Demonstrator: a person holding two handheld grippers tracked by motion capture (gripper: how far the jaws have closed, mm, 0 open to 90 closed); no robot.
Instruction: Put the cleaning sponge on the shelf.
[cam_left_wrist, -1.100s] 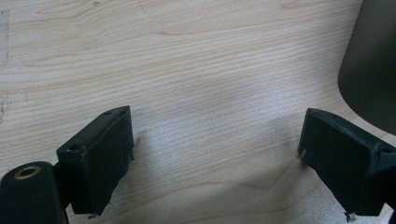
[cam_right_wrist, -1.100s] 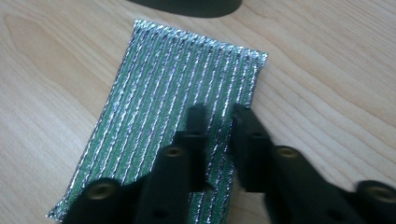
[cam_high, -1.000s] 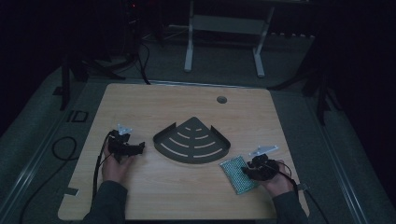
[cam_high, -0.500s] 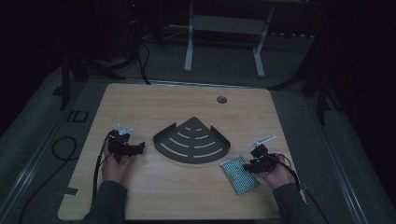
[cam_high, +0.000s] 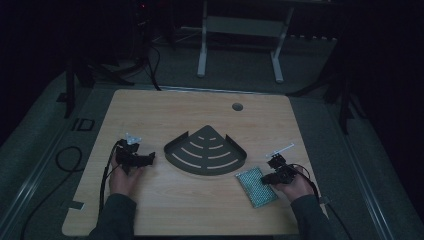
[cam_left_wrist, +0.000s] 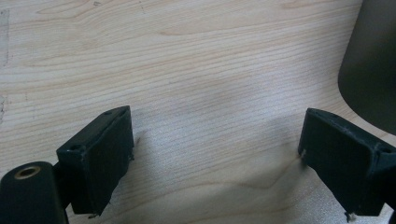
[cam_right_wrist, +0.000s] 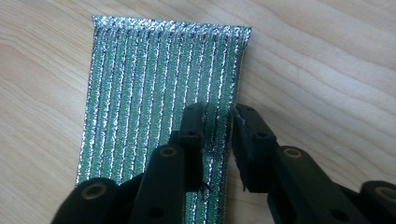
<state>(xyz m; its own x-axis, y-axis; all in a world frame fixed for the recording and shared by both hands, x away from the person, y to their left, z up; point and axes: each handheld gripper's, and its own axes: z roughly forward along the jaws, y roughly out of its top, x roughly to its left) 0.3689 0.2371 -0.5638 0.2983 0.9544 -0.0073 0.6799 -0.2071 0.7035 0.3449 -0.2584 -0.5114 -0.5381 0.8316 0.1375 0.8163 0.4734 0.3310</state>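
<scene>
Looks like a lab or recording studio space, dimly lit, not a home. Light wood-grain rectangular tabletop with a round cable grommet hole near the far edge, office-desk type. Grey carpet-like floor around it. Behind the table a white metal stand frame with two legs. Dark tripod-like black stands at left and right of the table. Black cables lying on the floor at left, more tangled near the back. Tape piece on the table's near-left corner. Background mostly black, details too dark to tell.
</scene>
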